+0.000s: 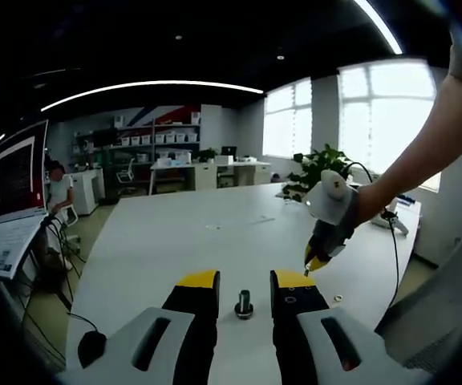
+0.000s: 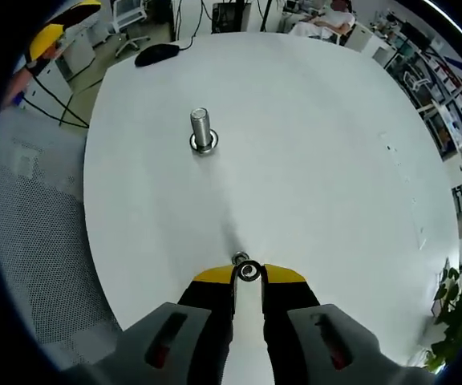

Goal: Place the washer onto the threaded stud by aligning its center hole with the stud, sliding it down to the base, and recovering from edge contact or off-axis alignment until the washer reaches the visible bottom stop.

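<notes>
A short threaded stud [image 1: 244, 303] stands upright on the white table [image 1: 183, 241], in the gap between my left gripper's [image 1: 245, 290] open yellow-tipped jaws. In the right gripper view the stud [image 2: 202, 128] rises from a round base ring, well ahead and slightly left. My right gripper [image 2: 248, 274] is shut on a small metal washer [image 2: 248, 271] held low over the table. A second small ring [image 2: 239, 258] lies on the table just beyond the tips. Seen from the left, the right gripper [image 1: 314, 263] hangs to the right of the stud, with a loose ring [image 1: 338, 298] beside it.
A black mouse [image 2: 157, 53] with its cable lies at the table's far side, also near my left gripper [image 1: 91, 346]. Grey mesh [image 2: 30, 241] borders the table [image 2: 335, 160] on the left. A person's arm [image 1: 423, 152] holds the right gripper. A potted plant [image 1: 319, 168] stands behind.
</notes>
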